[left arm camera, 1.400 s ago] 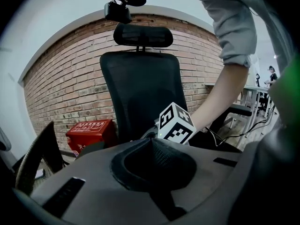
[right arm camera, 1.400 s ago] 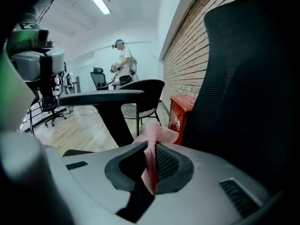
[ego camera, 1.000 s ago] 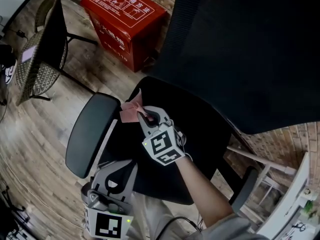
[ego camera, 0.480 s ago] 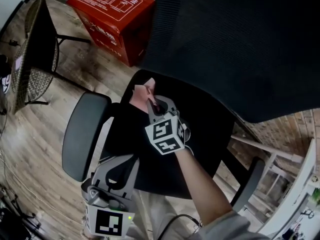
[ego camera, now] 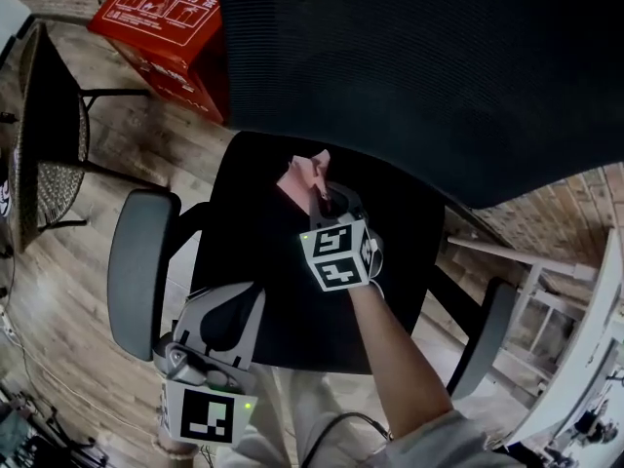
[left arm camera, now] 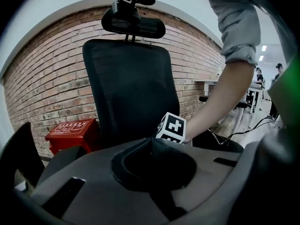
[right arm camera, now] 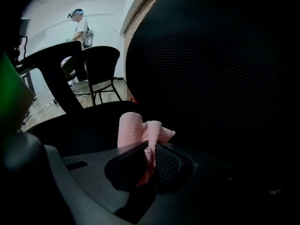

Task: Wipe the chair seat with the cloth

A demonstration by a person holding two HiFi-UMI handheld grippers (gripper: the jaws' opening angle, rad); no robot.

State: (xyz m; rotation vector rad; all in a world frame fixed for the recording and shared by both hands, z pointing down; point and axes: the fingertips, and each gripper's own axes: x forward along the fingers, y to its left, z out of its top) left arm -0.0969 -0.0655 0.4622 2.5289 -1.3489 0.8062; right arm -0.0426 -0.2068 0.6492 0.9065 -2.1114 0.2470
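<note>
cloth (ego camera: 300, 174), pink, clamped in right gripper (ego camera: 321, 193), on chair seat (ego camera: 258, 261).

The person is wearing a grey sleeve (ego camera: 444, 440) (it is ending above the elbow, loosely bunched) and pale trousers (ego camera: 292, 403), with a thin black cable (ego camera: 338, 421) looping at the waist. The left gripper (ego camera: 229, 295) and right gripper (ego camera: 320, 193) are showing moulded grey shells. Each is carrying a white cube with black square markers, the right cube (ego camera: 336, 254) and the left cube (ego camera: 208, 425), and a small green light (ego camera: 249, 407) is glowing beside the left one.
</note>
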